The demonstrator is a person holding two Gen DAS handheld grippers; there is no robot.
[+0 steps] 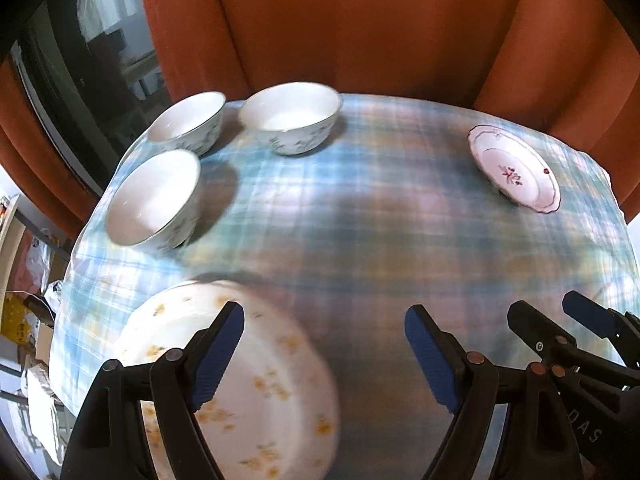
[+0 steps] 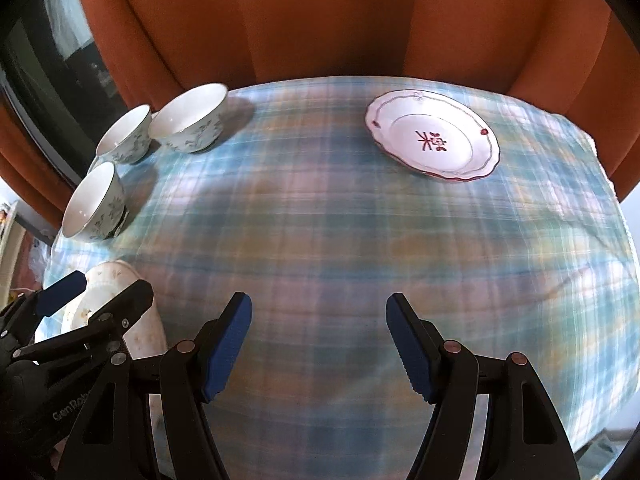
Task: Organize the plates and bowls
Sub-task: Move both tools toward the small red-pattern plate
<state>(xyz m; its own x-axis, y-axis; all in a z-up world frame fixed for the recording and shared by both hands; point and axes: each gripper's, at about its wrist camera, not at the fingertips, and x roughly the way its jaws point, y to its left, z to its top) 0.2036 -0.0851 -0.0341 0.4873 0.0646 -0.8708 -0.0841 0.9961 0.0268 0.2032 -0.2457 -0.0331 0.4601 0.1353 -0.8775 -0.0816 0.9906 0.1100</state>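
The left gripper [image 1: 324, 350] is held apart, empty, over a yellow-flowered plate [image 1: 276, 392] at lower left. The right gripper [image 2: 319, 346] is likewise spread above bare tablecloth [image 2: 340, 220]. Three bowls [image 1: 154, 198] are clustered upper left; a red-patterned plate [image 2: 434, 140] lies upper right.

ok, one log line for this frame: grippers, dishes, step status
left gripper: open, empty | right gripper: open, empty | three bowls apart | yellow-flowered plate near | red-patterned plate far | nothing stacked yet
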